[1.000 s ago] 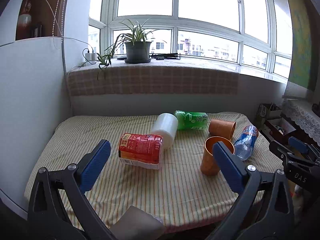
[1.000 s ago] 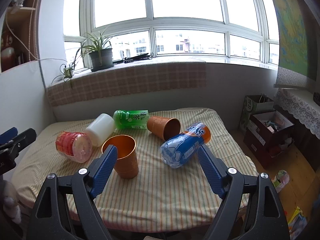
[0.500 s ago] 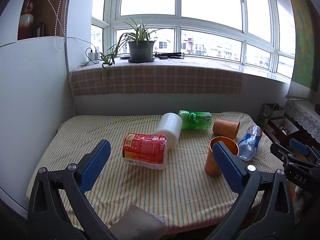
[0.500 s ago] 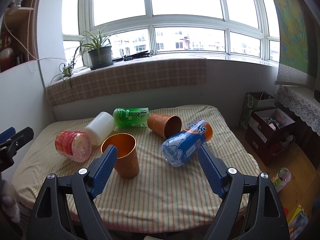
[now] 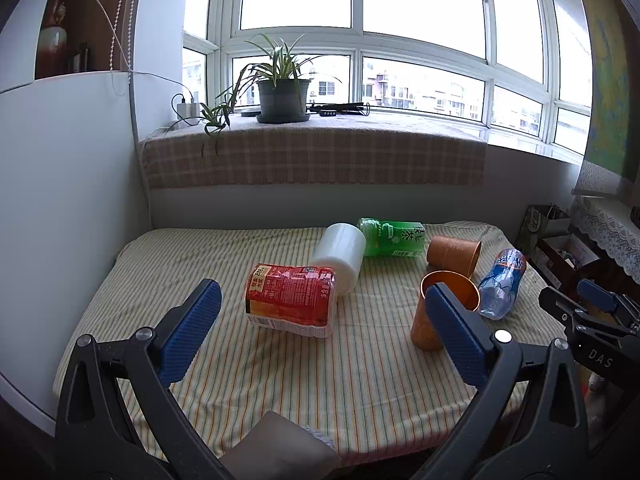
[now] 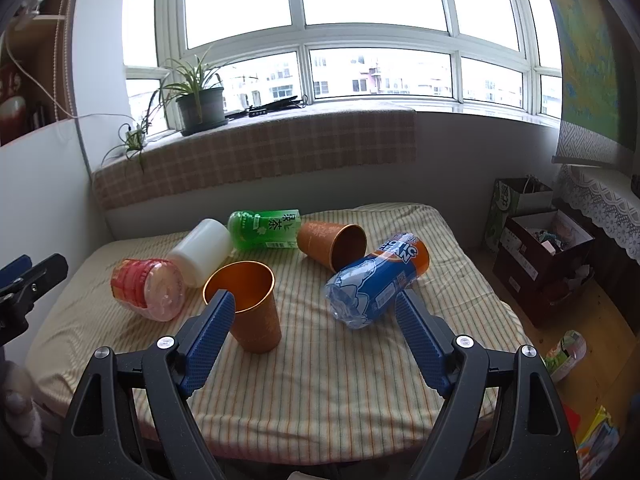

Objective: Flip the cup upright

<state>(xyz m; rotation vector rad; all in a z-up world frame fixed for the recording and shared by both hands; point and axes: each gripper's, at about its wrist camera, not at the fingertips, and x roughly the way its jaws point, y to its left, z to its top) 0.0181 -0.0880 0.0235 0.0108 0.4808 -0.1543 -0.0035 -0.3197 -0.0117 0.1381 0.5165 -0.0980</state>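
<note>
Copper-orange cup [image 6: 331, 243] lying on its side on striped bedcover [image 6: 320, 380], long axis roughly level, open mouth toward right gripper [image 6: 314, 334], beside green bottle [image 6: 264, 229]. Second orange cup [image 6: 250, 312] upright nearby. Left gripper [image 5: 320, 338] and right gripper both empty, fingers spread wide.

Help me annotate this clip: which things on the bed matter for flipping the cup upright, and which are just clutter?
Belongs to the job:
tipped orange cup
standing orange cup
right claw, open

Just lying about:
green tea bottle
blue bottle
white jar
red packet
</note>
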